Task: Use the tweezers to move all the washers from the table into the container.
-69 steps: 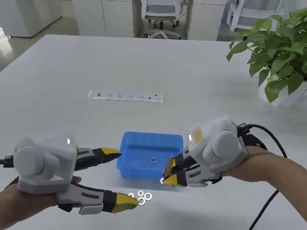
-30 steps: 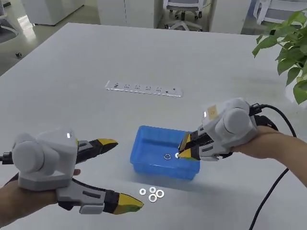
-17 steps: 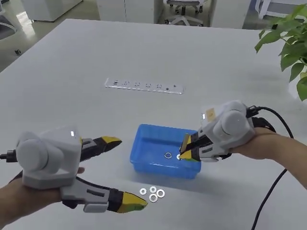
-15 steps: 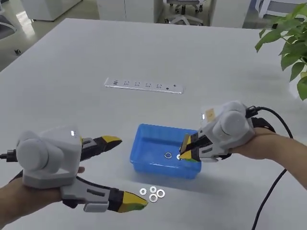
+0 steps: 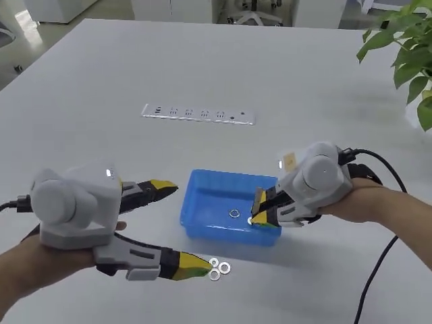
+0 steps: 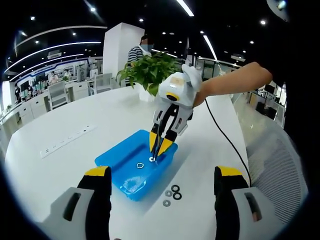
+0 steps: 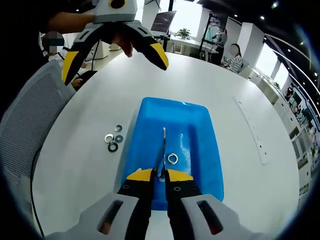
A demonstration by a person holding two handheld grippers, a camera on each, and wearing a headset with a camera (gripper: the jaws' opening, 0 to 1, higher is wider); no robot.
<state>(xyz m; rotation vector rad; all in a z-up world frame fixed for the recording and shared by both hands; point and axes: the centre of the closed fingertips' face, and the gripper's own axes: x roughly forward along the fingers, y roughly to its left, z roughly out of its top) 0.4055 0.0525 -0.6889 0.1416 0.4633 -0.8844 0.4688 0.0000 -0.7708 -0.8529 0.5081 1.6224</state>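
At the near left, the left gripper [image 5: 190,227] is held in a hand above the white bench [image 5: 101,81]. Its black, yellow-tipped fingers [image 6: 97,180] are spread wide with nothing between them. Just right of its lower fingertip, three small flat metal washers [image 5: 217,268] lie in a tight cluster on the bench, close to the near side of the shallow blue rectangular plastic container [image 5: 216,196] but outside it. One more metal washer [image 5: 234,214] lies flat on the container's floor, near the middle.

Over the right part of the container hangs the right gripper [image 5: 260,210], held in a hand, a black cable [image 5: 378,270] trailing from it towards the near right. Its fingers [image 7: 141,176] are pressed together on a pair of thin metal tweezers [image 7: 163,150], which reach forward and down into the container, just beside the loose washer. In the left gripper view a small ring seems to sit at the tweezers' tip, though it is too small to be sure.

Farther back, a white power strip [image 5: 198,115] lies flat on the bench. A green leafy plant [image 5: 405,54] stands at the far right.
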